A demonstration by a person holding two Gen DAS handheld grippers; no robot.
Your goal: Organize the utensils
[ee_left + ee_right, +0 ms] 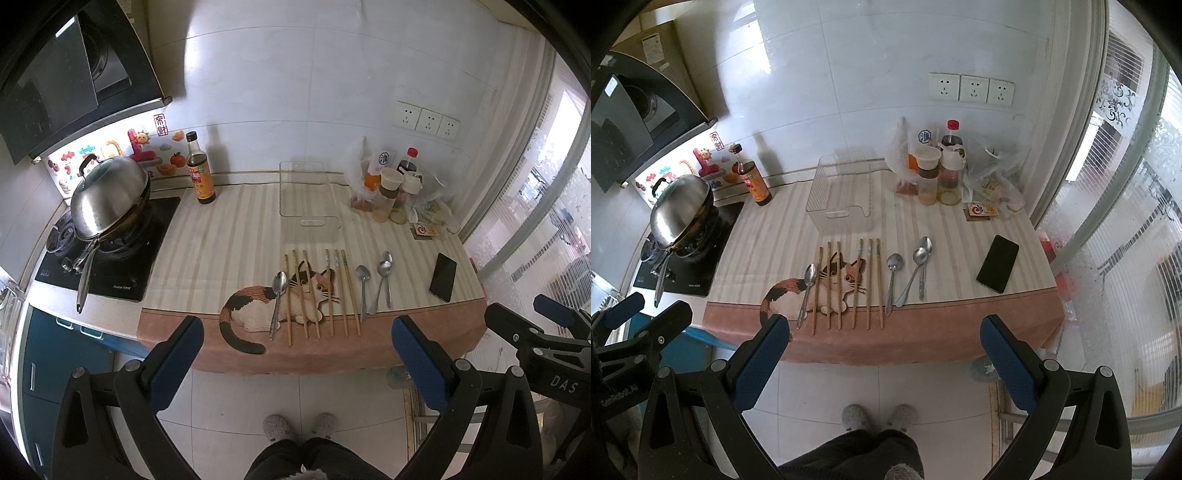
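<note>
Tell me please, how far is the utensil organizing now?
Nothing looks done: the clear bin is empty. Nothing is in hand: the left tongs and right tongs are open, short of the counter. Left: six chopsticks and four spoons lie on the cat mat.

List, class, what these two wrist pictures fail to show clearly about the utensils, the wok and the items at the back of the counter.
1. Wok: contents hidden by its steel lid, both views.
2. Back bottles: labels too small; bags overlap them.
3. Clear bin: its transparent walls are faint, so its inside is hard to judge.
4. Crossed spoons: left wrist view, handles overlap.
5. Right gripper: cut off at the left view's edge.
</note>
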